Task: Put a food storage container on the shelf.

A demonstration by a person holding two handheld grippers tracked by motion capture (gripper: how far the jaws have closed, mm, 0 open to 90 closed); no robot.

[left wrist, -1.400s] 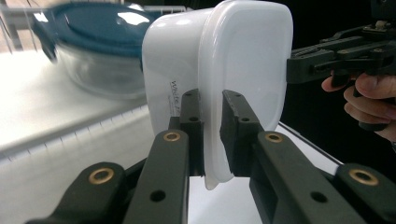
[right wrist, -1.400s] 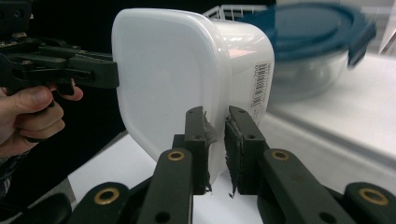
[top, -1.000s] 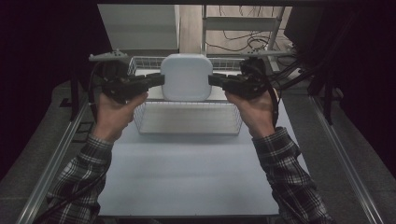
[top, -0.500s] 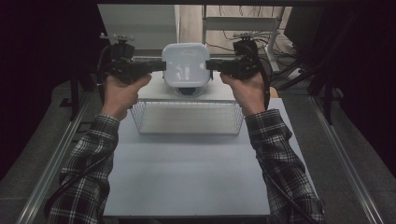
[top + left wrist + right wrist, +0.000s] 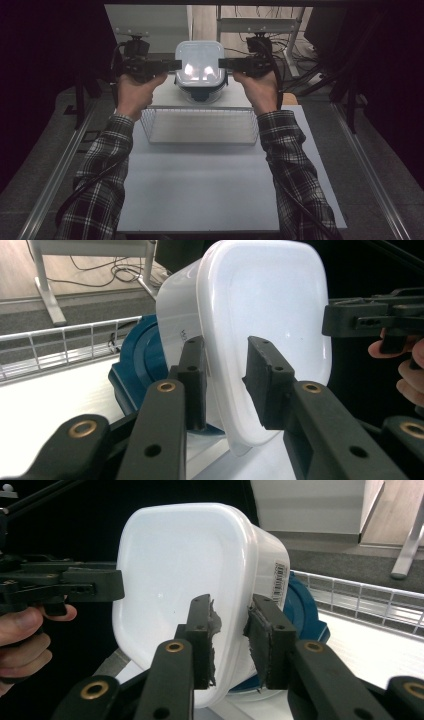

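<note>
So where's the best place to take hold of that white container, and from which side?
Probably at its upper edge, level, from the left and right together. The white container stands flat face up on a blue lid, so that edge is exposed on both sides. The left gripper and right gripper straddle it there, their jaws having just been opening.

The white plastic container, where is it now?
In the high view the white plastic container stands upside down on a blue lid, beyond the wire basket, between the left gripper and the right gripper.
</note>
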